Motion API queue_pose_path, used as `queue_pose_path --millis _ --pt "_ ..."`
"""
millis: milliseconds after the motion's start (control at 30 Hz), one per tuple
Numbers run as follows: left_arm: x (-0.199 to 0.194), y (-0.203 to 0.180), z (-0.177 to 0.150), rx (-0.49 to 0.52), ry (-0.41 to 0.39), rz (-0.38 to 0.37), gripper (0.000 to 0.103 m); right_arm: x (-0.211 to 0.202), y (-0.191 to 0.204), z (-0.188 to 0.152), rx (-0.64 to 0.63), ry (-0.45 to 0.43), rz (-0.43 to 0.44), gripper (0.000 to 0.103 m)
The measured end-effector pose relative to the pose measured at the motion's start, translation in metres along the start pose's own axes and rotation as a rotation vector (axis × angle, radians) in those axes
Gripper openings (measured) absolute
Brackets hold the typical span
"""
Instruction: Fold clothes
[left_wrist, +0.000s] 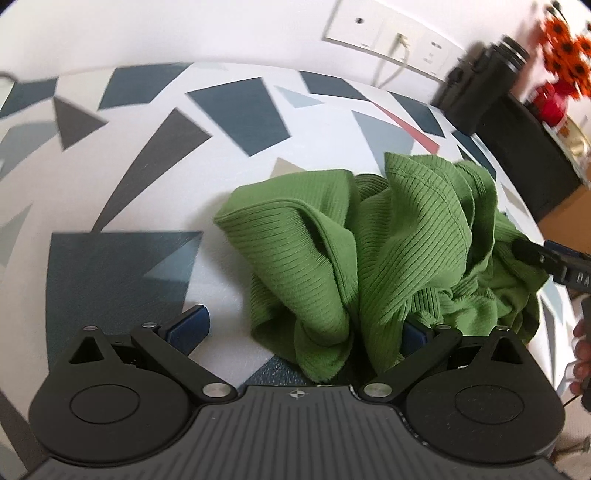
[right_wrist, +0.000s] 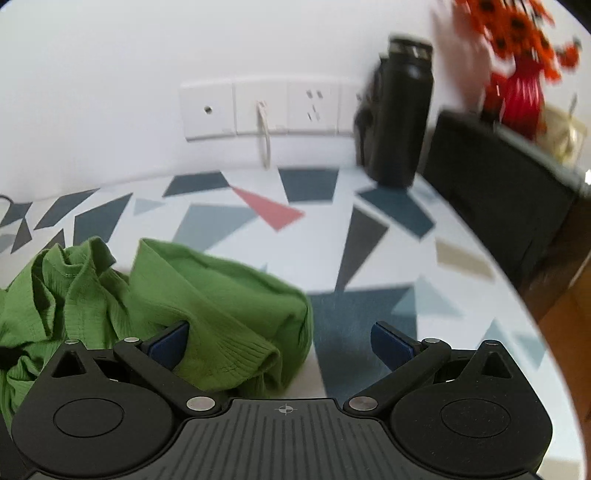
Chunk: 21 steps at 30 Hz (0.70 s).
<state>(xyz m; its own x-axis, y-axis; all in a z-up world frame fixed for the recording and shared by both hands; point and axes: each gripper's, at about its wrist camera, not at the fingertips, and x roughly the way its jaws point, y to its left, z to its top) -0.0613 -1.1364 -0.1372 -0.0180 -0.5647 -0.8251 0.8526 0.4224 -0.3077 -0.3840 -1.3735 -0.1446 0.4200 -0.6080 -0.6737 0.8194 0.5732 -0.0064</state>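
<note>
Green ribbed garment (left_wrist: 369, 243) on white tablecloth (left_wrist: 229, 177) w/ blue, grey & red triangles; black bottle (right_wrist: 400, 110).

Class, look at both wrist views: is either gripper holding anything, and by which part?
Nothing is held. Both the left gripper and right gripper are open, with folds of the crumpled green garment lying between their fingers.

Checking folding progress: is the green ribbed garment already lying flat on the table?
No, the green ribbed garment sits crumpled in a raised heap on the patterned table.
</note>
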Motion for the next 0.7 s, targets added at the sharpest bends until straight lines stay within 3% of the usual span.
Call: queue_pose_path --millis 133,367,700 --pt "-0.013 0.007 -0.004 -0.034 -0.033 0.018 0.102 -0.001 0.007 0.005 0.004 -0.013 0.047 0.102" --pt "-0.023 -0.006 -0.01 0.11 -0.089 0.101 0.102 0.014 0.026 -0.002 -0.082 0.063 0.049 0.102" --pt "-0.017 -0.002 -0.014 0.056 -0.06 0.072 0.102 0.026 0.035 -0.011 -0.11 0.148 0.078 0.102"
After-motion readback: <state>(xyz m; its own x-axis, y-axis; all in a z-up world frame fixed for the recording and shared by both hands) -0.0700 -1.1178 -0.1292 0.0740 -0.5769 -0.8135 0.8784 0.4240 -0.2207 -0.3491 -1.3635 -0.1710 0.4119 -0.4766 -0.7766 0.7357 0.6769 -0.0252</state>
